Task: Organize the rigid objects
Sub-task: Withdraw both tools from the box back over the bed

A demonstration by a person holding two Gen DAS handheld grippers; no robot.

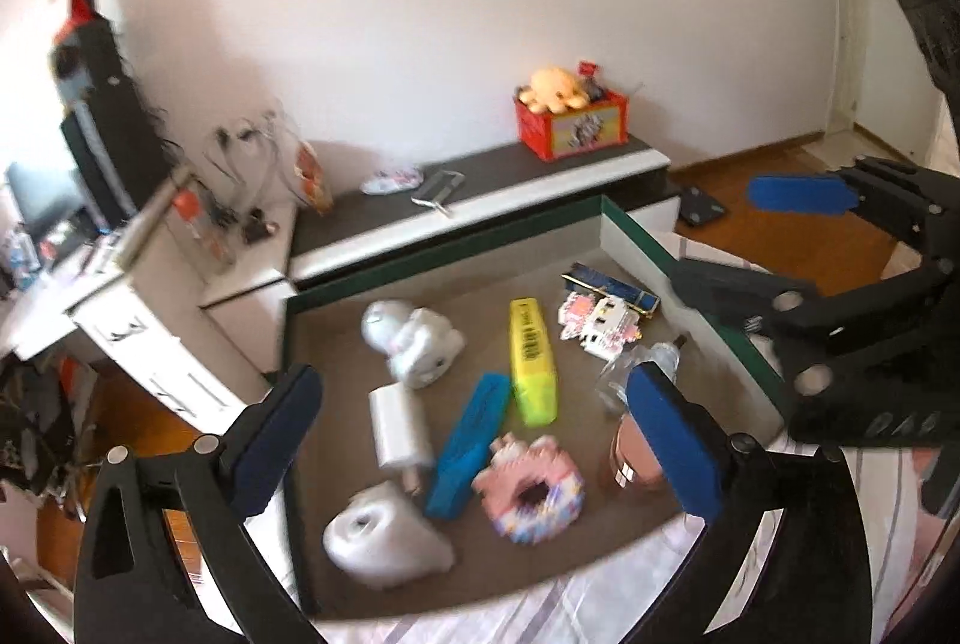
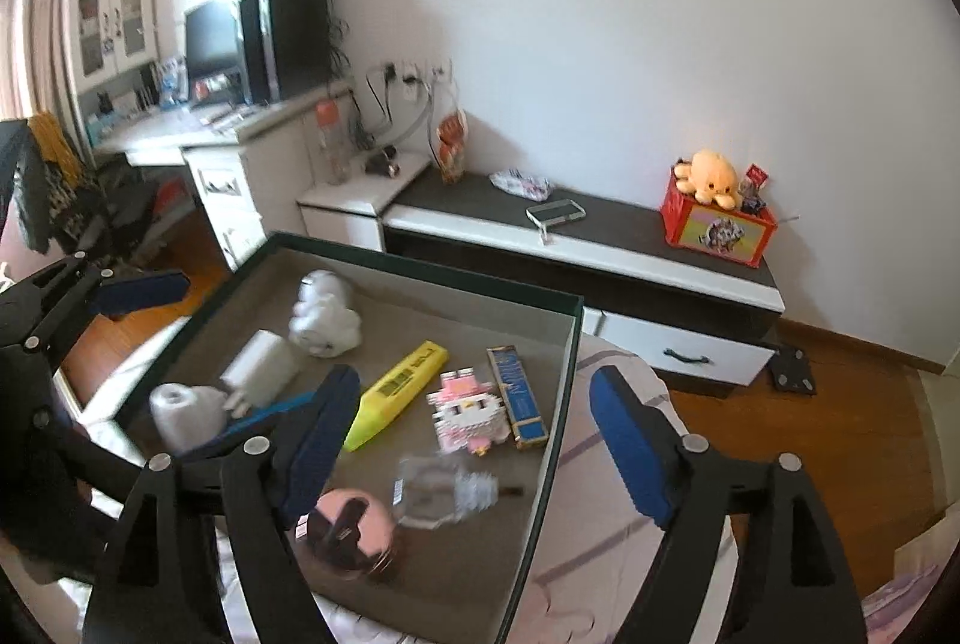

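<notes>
A shallow green-rimmed box [image 1: 636, 236] [image 2: 564, 380] lies on a bed and holds several objects: a yellow highlighter [image 1: 531, 362] [image 2: 396, 392], a blue case [image 1: 468, 440], a white charger [image 1: 399, 428] [image 2: 261, 368], a white figurine [image 1: 414, 344] [image 2: 324, 317], a pink block ring [image 1: 528, 488], a pink-white block figure [image 1: 600, 323] [image 2: 465, 413], a clear bottle [image 1: 645, 365] [image 2: 444, 488], a blue flat box [image 1: 612, 287] [image 2: 519, 398] and a pink round jar [image 2: 351, 530]. My left gripper [image 1: 474, 440] is open above the box. My right gripper [image 2: 480, 446] is open over its right edge.
A low dark-topped cabinet [image 2: 600, 236] stands by the wall with a red toy box [image 2: 717, 224] and an orange plush [image 2: 711, 176]. A white desk [image 2: 228, 146] with a monitor is to the left. A striped bedsheet [image 2: 600, 524] lies under the box; wood floor [image 2: 840, 404] is beyond.
</notes>
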